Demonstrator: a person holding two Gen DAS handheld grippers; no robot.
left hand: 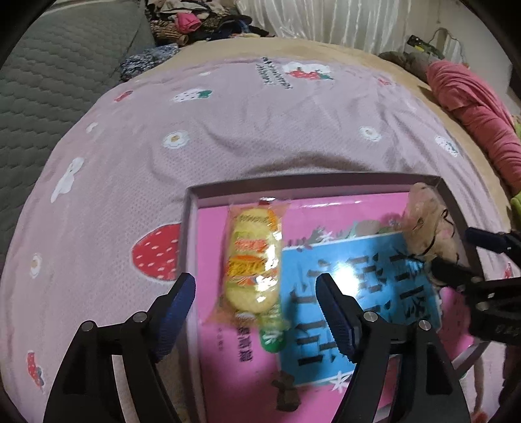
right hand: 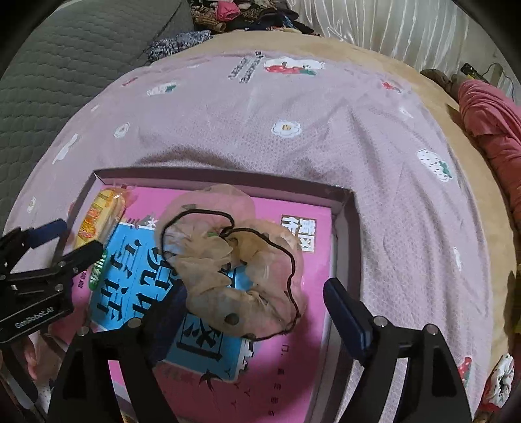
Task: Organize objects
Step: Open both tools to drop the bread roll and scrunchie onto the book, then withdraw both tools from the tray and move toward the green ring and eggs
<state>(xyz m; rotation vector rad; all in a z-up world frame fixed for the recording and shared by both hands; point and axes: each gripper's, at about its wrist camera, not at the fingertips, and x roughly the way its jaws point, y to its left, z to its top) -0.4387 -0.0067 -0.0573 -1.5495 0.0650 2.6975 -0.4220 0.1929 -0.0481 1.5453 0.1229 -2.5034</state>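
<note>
My left gripper (left hand: 255,294) hangs over the shallow grey-rimmed cardboard box (left hand: 312,184) with its blue-padded fingers (left hand: 177,301) spread wide. The yellow snack pack in clear crinkly wrapper (left hand: 255,257) lies between them on the box floor, and neither pad touches it. I judge it is set along the left wall of the box so the rest of the floor stays free.

My right gripper (right hand: 250,312) also has its fingers spread. The sheer beige fabric scrunchie with a thin dark cord (right hand: 234,260) sits in a loose heap in the lower middle of the right wrist view, on the glossy pink-and-blue printed book (right hand: 312,293) that covers the box bottom. The right pad stands clear of the fabric. The left finger is half hidden behind it, so I cannot tell whether it brushes the cloth. Both things look dropped off rather than held.

Around the box is the pink bedspread with strawberry and flower prints (left hand: 228,130), filling the middle of both views. A grey quilted cushion (left hand: 58,71) is at upper left, a heap of clothes (left hand: 195,22) at the top, and a rumpled red-pink cloth (left hand: 472,101) at the right edge. The box rim is the only thing near my fingers, so lifting away should be unhindered, though the loose cord could snag a pad.
</note>
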